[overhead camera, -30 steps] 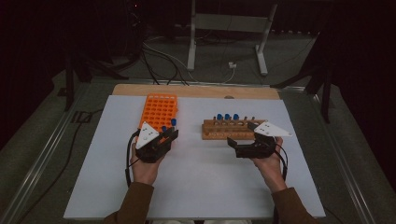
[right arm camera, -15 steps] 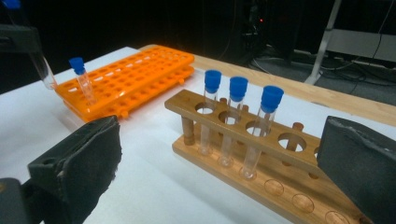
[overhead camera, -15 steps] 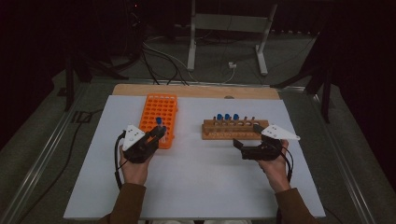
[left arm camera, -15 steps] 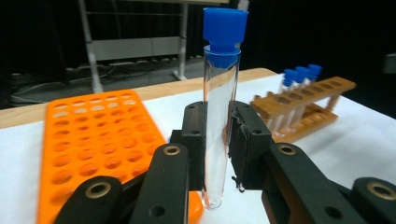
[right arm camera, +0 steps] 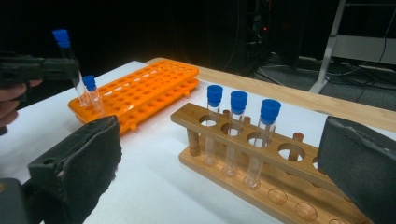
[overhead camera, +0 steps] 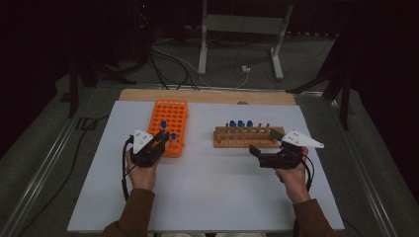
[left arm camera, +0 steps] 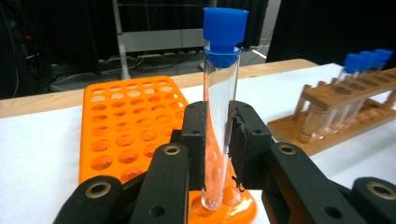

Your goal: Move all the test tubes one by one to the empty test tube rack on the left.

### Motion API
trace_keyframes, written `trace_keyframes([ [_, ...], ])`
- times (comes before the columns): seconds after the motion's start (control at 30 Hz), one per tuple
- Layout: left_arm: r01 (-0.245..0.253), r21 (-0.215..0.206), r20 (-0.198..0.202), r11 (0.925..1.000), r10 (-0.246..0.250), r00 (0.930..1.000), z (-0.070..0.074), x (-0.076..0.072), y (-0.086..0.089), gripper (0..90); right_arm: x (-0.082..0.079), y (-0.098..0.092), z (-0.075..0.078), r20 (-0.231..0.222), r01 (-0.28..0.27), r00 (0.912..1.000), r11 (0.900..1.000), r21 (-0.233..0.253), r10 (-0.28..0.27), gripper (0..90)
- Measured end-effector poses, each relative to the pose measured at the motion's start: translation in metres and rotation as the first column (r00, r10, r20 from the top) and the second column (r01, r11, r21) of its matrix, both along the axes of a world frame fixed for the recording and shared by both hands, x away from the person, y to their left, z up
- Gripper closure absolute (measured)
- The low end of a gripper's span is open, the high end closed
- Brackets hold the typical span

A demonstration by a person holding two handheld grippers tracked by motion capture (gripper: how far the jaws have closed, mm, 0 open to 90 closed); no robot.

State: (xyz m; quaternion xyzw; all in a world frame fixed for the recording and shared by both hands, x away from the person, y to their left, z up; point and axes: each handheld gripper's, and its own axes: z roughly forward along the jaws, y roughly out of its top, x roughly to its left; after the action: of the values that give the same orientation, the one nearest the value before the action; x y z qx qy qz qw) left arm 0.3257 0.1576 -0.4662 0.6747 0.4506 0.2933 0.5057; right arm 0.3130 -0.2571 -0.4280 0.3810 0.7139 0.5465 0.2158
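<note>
A laboratory recording bench

Capped test tubes [right arm camera: 237, 133] in a wooden rack [overhead camera: 244, 138], an orange tube rack [overhead camera: 169, 118], equipment stand [overhead camera: 239, 37] and floor cables [overhead camera: 173, 61] behind.

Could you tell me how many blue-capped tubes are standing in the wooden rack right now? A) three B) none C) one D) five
A: the wooden rack holds three blue-capped tubes side by side, its other holes empty; a fourth is clamped in the left gripper.

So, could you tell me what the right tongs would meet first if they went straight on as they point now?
Probably the wooden rack, likely near its three capped tubes; the open right tongs point at it, though depth is hard to judge.
</note>
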Motion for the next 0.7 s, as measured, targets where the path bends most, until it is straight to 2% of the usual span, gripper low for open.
trace_keyframes([
  [0.33, -0.021, 0.008, -0.029, 0.9997, 0.021, 0.9993, -0.011, 0.011, -0.003, 78.2, 0.000, -0.004, 0.000, 0.000, 0.005, 1.0000, 1.000, 0.013, -0.005, 0.0],
  [0.7, -0.018, 0.047, -0.071, 0.9987, 0.021, 0.9973, -0.029, 0.008, -0.006, 78.3, 0.000, -0.003, -0.002, -0.007, -0.005, 1.0000, 1.000, 0.004, 0.005, 0.0],
])
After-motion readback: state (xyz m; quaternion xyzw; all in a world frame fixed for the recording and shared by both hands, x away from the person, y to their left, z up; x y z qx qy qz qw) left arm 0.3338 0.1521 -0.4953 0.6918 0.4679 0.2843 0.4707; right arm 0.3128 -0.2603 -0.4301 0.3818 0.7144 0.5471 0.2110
